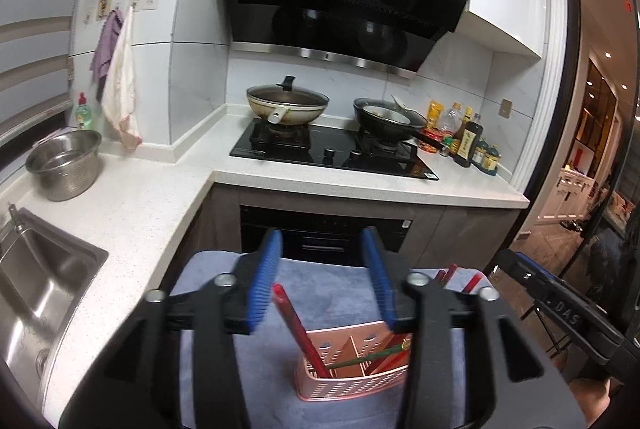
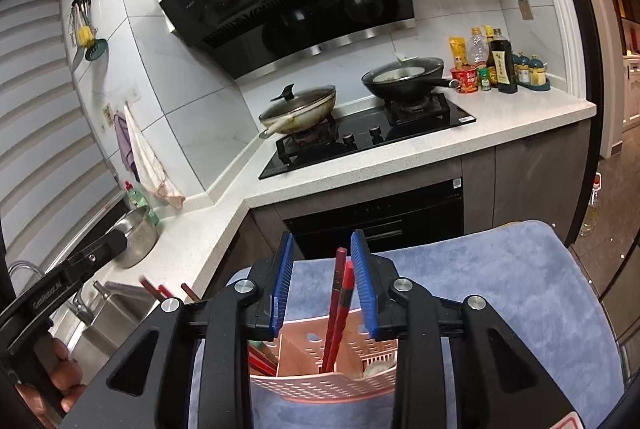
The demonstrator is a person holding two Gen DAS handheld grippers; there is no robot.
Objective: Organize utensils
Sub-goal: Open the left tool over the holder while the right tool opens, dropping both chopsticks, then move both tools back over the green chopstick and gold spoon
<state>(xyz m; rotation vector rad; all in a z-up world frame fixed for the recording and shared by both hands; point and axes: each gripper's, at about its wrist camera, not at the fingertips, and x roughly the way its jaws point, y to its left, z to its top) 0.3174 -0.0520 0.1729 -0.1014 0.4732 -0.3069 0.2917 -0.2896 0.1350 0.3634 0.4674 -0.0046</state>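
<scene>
A pink perforated utensil holder with compartments stands on a blue towel. It holds red chopsticks that lean left, and a green stick lies across it. My left gripper is open above the holder, with nothing between its blue pads. In the right wrist view the same holder shows red chopsticks standing upright between the pads. My right gripper is open around them without touching.
A white counter runs left, with a steel sink and a steel bowl. A black stove carries a lidded wok and a black pan. Sauce bottles stand at the right. An oven sits under the stove.
</scene>
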